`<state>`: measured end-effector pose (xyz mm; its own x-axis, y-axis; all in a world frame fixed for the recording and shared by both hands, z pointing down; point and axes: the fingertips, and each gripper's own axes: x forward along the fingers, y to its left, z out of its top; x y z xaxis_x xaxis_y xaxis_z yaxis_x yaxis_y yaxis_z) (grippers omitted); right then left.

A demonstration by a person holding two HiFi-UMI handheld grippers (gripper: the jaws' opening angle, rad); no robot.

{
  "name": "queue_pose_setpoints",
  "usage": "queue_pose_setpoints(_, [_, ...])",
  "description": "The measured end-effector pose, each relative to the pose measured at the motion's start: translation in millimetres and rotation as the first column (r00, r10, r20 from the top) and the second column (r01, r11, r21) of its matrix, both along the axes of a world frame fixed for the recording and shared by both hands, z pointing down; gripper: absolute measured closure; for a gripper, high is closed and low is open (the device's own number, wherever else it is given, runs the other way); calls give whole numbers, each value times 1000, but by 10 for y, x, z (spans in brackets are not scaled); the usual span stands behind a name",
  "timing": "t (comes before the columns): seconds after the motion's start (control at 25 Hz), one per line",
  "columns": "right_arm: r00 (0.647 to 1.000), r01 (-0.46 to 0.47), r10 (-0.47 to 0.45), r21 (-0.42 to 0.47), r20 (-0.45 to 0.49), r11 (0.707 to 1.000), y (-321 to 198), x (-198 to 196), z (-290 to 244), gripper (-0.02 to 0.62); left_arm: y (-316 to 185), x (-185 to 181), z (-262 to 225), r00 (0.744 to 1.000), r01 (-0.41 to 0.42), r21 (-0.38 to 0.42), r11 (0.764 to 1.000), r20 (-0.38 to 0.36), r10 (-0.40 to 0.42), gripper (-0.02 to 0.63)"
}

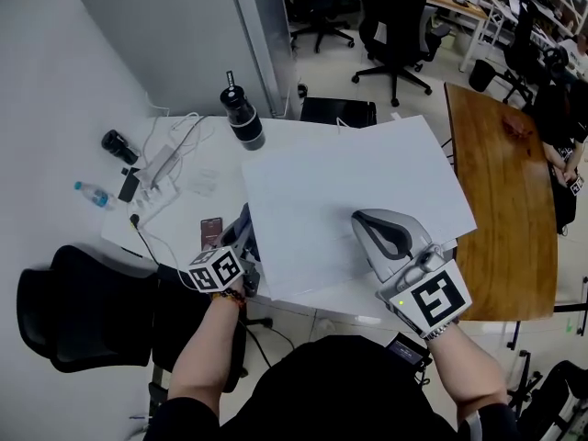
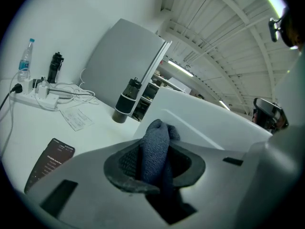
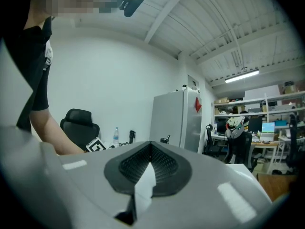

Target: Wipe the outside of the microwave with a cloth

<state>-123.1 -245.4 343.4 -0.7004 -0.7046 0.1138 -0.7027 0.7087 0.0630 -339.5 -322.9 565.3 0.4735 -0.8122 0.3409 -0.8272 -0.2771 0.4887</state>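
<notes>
The white microwave stands on the white table; in the head view I look down on its flat top. My left gripper is at the microwave's left side, shut on a blue-grey cloth that sticks up between its jaws. In the left gripper view the microwave's white wall rises just beyond the left gripper. My right gripper rests over the front right of the microwave's top, shut with nothing held. The right gripper view shows the right gripper with its dark pads together.
A black-and-white bottle stands behind the microwave's left corner. A dark phone, a power strip with cables and a water bottle lie on the table's left. A black chair is at the left, a wooden table at the right.
</notes>
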Motion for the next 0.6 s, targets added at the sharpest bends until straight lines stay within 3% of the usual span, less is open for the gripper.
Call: queue_pose_setpoints(0.6, [998, -68, 68, 6, 2, 998, -96, 204, -38, 595, -468, -107, 113, 999, 15, -24, 1000, 30, -14, 512])
